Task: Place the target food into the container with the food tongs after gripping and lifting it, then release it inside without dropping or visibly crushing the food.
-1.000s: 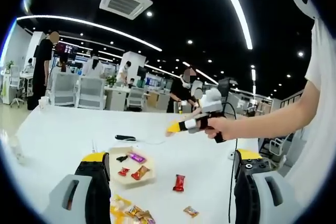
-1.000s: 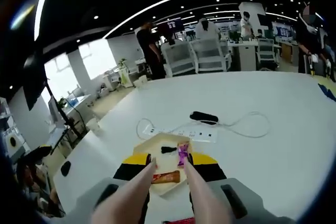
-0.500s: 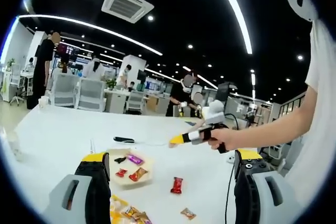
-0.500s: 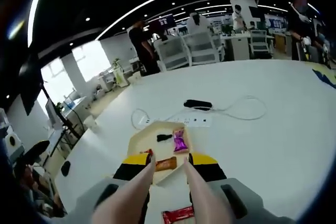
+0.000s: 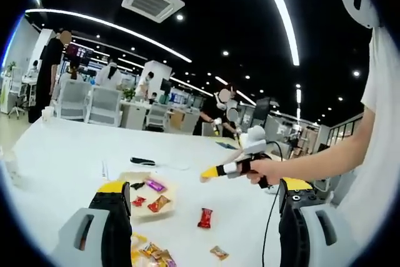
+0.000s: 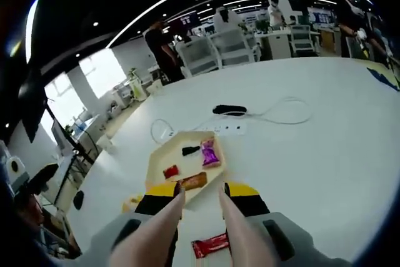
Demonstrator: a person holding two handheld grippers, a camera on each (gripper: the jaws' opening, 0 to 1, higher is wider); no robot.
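In the left gripper view, the left tool [image 5: 200, 217] stands with its black, yellow-tipped jaws spread wide and nothing between them, above the white surface [image 5: 62, 148]. A pale hexagonal tray [image 5: 145, 193] lies on that surface with a purple wrapped sweet [image 5: 154, 185], a small red sweet [image 5: 138, 201], an orange-red wrapped bar [image 5: 159, 203] and a small black piece [image 5: 135, 186] inside. A red wrapped snack [image 5: 204, 217] lies outside the tray, near it. More yellow wrapped sweets [image 5: 153, 253] sit by the left jaw. The right tool [image 5: 209, 172], held in a hand [image 5: 259, 170], hovers above the surface.

In the right gripper view, the right tool [image 6: 200, 187] grips pinkish food tongs [image 6: 234, 232], whose two arms stand narrowly apart with nothing between the tips. The tips are over the tray's [image 6: 164, 154] near edge, beside the orange-red bar [image 6: 192, 181]. The red snack [image 6: 209, 246] lies on the surface between the tong arms, outside the tray.
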